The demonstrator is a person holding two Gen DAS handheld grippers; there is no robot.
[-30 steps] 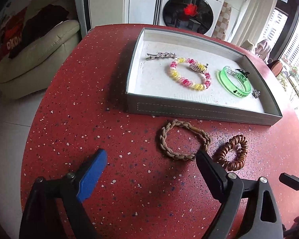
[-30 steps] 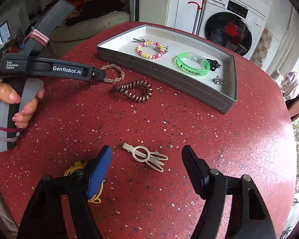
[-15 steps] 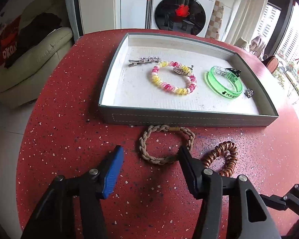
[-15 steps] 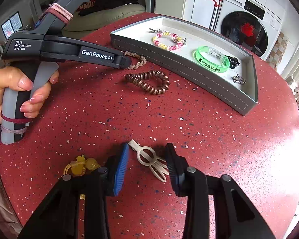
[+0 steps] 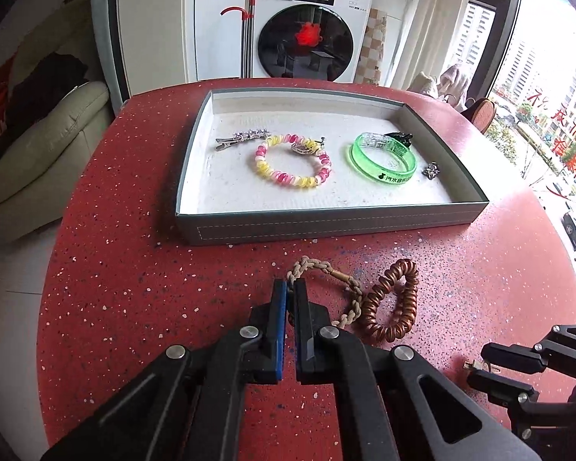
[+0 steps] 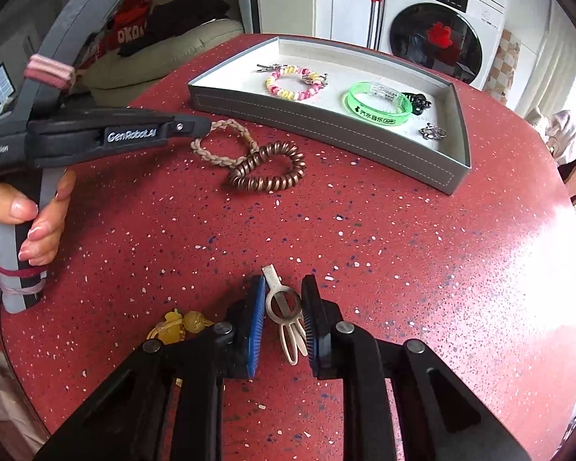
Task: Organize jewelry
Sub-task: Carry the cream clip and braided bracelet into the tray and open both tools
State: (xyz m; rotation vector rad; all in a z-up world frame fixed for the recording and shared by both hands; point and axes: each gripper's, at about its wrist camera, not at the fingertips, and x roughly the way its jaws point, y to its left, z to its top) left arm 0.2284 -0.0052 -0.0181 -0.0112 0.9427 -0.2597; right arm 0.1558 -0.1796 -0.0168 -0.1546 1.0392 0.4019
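My left tool [image 5: 290, 299] grips the beige braided cord bracelet [image 5: 328, 288]; my right tool [image 6: 284, 309] is closing around the cream metal hair clip [image 6: 286, 313]. I lift each straight up, clearing the tangled copper coil tie [image 5: 389, 303].

"genrobot.ai" shows in white on the dark side of the left gripper [image 6: 201, 127], and "data acquisition system" sits further back on its body. "panasonic" is printed on the washing machine [image 5: 307, 30]. the green wristband [image 6: 378, 103] carries chinese characters ending in "app". red chinese characters mark the window [image 5: 556, 126].
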